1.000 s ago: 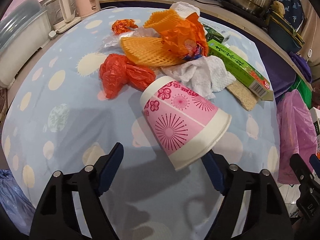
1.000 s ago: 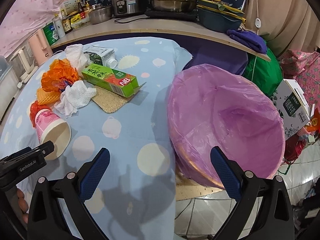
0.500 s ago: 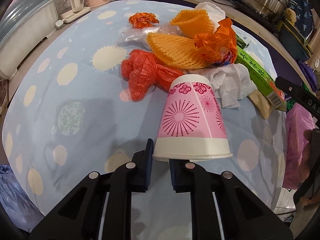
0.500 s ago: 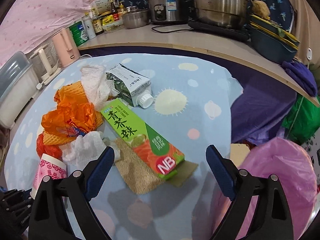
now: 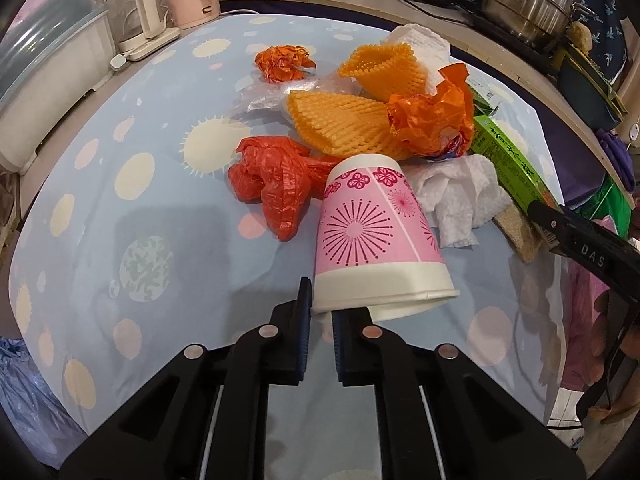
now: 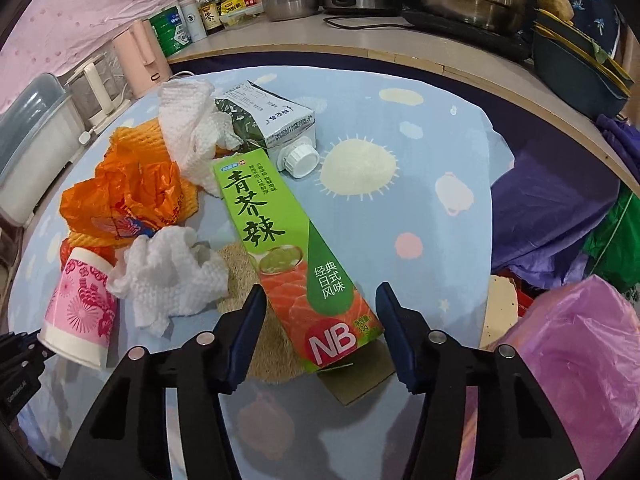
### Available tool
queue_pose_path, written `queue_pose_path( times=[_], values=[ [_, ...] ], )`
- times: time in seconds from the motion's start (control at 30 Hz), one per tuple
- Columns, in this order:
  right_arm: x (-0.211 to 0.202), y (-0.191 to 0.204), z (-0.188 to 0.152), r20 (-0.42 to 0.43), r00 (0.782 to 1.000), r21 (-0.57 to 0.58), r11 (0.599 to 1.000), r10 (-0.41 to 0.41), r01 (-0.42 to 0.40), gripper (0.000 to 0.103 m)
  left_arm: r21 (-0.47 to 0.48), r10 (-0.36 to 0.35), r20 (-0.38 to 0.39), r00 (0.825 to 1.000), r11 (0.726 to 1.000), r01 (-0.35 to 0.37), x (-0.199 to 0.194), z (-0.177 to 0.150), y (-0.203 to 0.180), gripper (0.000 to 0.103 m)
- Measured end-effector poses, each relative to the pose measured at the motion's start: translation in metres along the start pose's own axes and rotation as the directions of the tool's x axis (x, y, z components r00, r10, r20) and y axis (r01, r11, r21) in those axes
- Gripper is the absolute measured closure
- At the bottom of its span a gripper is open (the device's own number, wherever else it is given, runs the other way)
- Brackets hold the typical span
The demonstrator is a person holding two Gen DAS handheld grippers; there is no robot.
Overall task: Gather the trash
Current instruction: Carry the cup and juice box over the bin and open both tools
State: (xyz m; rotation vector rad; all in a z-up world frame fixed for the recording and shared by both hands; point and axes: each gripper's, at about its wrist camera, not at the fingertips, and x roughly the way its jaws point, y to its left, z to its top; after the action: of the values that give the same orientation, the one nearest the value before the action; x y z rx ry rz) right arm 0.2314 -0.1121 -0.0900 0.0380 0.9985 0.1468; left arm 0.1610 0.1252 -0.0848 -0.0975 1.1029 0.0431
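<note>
Pinching the cup (image 5: 376,236) rim now, left gripper (image 5: 320,326); right gripper (image 6: 320,320) closing around box (image 6: 288,248).

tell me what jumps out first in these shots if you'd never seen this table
The pink paper cup in the near foreground, its rim pinched by the left gripper. Behind it lies a heap of orange foam fruit nets and crumpled plastic bags. In the right wrist view, the green wasabi box lies between the closing right gripper's jaws, a purple-lined bin at lower right.
</note>
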Motion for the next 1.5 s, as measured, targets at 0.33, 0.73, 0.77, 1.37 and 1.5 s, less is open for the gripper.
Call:
queue_pose_path(
  times=[0.33,0.73,0.77,1.37,1.5],
  values=[
    [-0.071,-0.004,-0.046,0.057,0.998,0.095,0.995,-0.001,-0.004,0.066,0.054,-0.036,0.066,0.997,0.998,0.033,-0.038,-0.013,-0.02,0.1],
    [-0.154,-0.033,-0.095,0.153,0.987,0.23,0.973,-0.048,0.012,0.066,0.176,-0.137,0.125,0.983,0.978,0.114,-0.089,-0.033,-0.066,0.1],
    [-0.163,-0.039,-0.097,0.162,0.984,0.244,0.969,-0.068,0.027,0.066,0.191,-0.148,0.127,0.981,0.974,0.122,-0.092,-0.035,-0.073,0.1],
    [-0.155,-0.151,-0.159,-0.009,0.973,0.464,0.861,-0.23,0.207,0.066,0.468,-0.35,0.032,0.936,0.833,0.295,-0.08,-0.054,-0.248,0.1],
    [-0.131,-0.166,-0.159,-0.056,0.978,0.499,0.843,-0.2,0.201,0.065,0.474,-0.319,-0.019,0.948,0.831,0.289,-0.051,-0.055,-0.272,0.1]
  ],
)
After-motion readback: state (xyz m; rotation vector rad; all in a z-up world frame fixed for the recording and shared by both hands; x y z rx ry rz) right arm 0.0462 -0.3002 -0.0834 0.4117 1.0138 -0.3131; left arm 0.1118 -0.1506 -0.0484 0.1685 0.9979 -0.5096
